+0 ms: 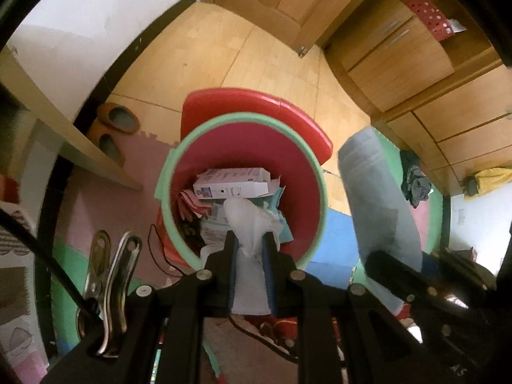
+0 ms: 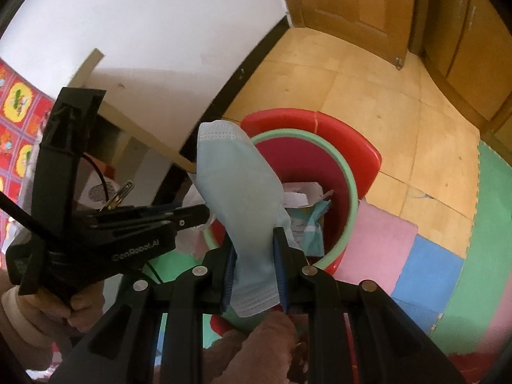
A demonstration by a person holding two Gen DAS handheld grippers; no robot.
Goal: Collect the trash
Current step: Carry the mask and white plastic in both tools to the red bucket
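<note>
Both hands are at the drop-off step: the left gripper [image 1: 250, 235], fingers clamped on a crumpled white tissue [image 1: 248, 220], hangs over the green-rimmed red plastic bin [image 1: 315, 172], while the right gripper [image 2: 254, 240] pinches a pale blue face mask [image 2: 238, 179] just beside its rim, so next comes spreading the fingers over the bin's mouth

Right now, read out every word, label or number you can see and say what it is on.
"ConRobot.AI": on the black body of the left gripper, seen from the right wrist view.
White carton in the bin: printing too blurred to read.
Packets in the bin: printing too small to read.
</note>
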